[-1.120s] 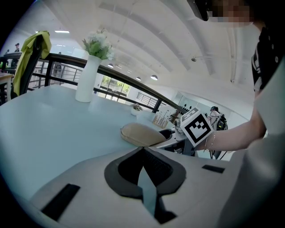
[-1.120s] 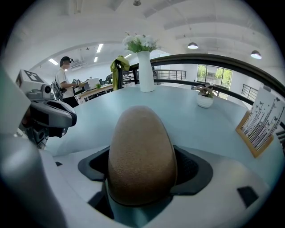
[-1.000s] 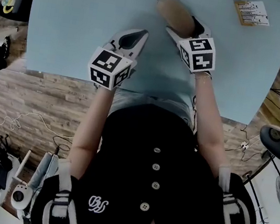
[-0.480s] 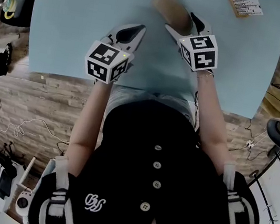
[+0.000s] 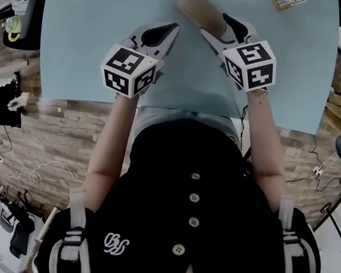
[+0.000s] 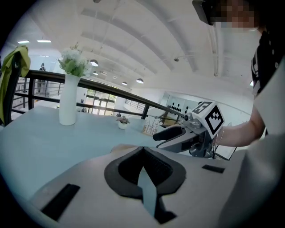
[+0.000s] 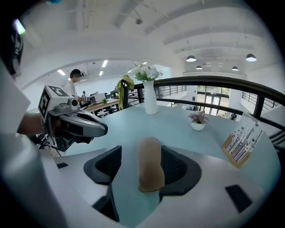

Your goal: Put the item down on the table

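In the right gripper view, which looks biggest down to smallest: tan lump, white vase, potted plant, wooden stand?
1. tan lump, though it is nearest the camera, which enlarges it
2. wooden stand
3. white vase, close to the stand
4. potted plant

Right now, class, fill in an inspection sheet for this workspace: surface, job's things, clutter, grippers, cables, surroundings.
Surface: pale blue round table.
Job's things: tan oblong item between the right hand-held gripper's closing jaws, gap at one pad.
Clutter: white flower vase, small potted plant, card stand.
Grippers: left hand-held gripper shut, empty; right not gripping yet.
Cables: loose cables on the wood floor.
Surroundings: dark railing behind the table.
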`<state>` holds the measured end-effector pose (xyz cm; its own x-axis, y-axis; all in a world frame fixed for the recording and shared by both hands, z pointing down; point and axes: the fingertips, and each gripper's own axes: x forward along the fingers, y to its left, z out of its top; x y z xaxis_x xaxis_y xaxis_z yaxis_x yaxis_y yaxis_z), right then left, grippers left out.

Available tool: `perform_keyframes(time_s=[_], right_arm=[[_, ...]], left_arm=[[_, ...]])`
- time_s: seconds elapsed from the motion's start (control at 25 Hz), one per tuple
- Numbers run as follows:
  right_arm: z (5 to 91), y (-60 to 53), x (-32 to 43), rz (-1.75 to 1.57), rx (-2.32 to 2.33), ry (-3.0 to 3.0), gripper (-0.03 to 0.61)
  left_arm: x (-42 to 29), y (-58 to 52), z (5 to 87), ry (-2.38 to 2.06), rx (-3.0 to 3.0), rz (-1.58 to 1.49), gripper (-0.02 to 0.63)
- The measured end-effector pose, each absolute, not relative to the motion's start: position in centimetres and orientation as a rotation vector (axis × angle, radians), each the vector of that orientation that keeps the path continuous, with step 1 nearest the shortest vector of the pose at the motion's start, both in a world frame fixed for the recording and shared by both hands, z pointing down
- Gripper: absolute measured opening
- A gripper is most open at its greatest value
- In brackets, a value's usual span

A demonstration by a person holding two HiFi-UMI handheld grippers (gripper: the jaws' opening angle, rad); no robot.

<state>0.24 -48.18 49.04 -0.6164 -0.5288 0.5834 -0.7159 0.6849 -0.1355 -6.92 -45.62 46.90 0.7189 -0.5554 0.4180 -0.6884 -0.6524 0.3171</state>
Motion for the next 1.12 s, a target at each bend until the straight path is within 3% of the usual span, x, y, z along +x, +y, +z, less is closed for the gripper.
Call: perform_keyframes(time_s=[0.32, 1.12], right_arm=[[44.4, -46.0, 2.3, 0.408, 0.901, -2.455, 0.021], [43.4, -41.6, 4.1, 0.385, 0.767, -2.447, 0.011]], left_arm=[[-5.0, -46.1, 43.0, -0.944, 2.552, 0.355, 0.01], [-0.9, -43.3, 42.5, -0.742, 2.629, 0.394, 0.011]])
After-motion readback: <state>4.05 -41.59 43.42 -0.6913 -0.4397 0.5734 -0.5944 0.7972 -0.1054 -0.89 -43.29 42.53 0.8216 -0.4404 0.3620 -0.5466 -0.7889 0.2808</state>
